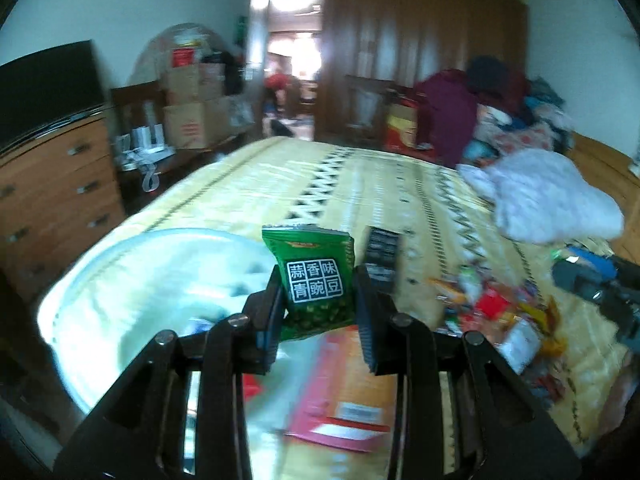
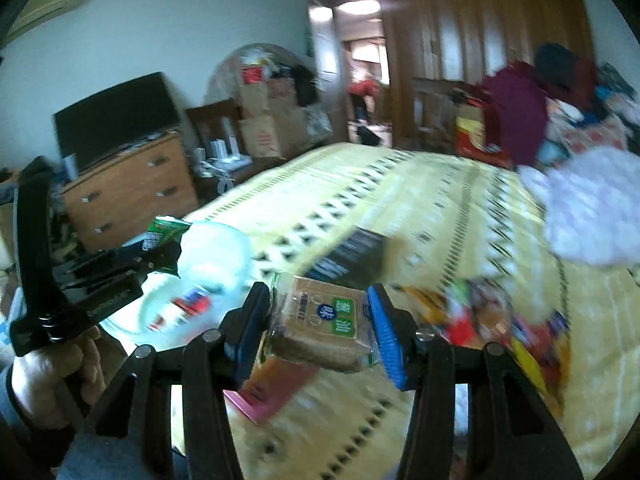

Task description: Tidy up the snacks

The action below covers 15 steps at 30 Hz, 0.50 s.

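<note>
In the left wrist view, the left gripper (image 1: 320, 300) pinched a green pea packet (image 1: 316, 284) at centre frame, above the pale bin (image 1: 120, 264) at lower left. It was gripped low, so it might slip.

In the right wrist view, the right gripper (image 2: 320, 320) clamped a wrapped brown cake (image 2: 320, 320); its slick wrapper could slide. Loose snacks (image 2: 480, 312) littered the yellow bedspread (image 2: 400, 208), with a wardrobe (image 2: 480, 40) at upper right.

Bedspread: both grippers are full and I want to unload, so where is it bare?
Bare: the far bedspread, between the white tub and the white fluffy bundle. Crowded: the snack pile on the right, and the orange-pink packet below the left gripper.
</note>
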{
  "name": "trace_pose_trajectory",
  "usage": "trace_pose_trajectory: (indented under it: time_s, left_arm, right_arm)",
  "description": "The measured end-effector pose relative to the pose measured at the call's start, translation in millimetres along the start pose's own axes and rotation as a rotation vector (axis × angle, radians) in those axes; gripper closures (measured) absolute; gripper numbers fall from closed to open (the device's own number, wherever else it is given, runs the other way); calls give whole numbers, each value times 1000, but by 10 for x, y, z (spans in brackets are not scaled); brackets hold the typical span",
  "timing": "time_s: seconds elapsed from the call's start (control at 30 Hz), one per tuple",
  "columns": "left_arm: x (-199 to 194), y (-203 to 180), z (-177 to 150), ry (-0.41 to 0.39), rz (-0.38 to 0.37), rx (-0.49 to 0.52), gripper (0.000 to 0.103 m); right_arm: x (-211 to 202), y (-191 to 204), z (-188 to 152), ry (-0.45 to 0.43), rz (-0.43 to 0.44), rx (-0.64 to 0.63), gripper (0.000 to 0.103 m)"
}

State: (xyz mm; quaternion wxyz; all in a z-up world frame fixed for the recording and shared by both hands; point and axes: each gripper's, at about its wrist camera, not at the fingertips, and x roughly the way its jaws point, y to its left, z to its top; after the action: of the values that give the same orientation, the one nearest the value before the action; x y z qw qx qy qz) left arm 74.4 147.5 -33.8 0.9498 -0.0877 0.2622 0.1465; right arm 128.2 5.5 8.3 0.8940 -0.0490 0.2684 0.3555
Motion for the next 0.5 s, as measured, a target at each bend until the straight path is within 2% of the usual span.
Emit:
trace_pose_trajectory:
  time_s: [0.1,0.23,0.5]
  left_arm:
    - [57,345,-7,16,53,-32,70]
    - [170,751,-100,58,88,-100,70]
    - [351,1016,-290,124,94,-140,70]
  right_arm:
    - [248,317,190,6,59,-21,49]
    - [583,697,324,36,113,-61,49]
    - [1235,1295,353,126,184,-130,49]
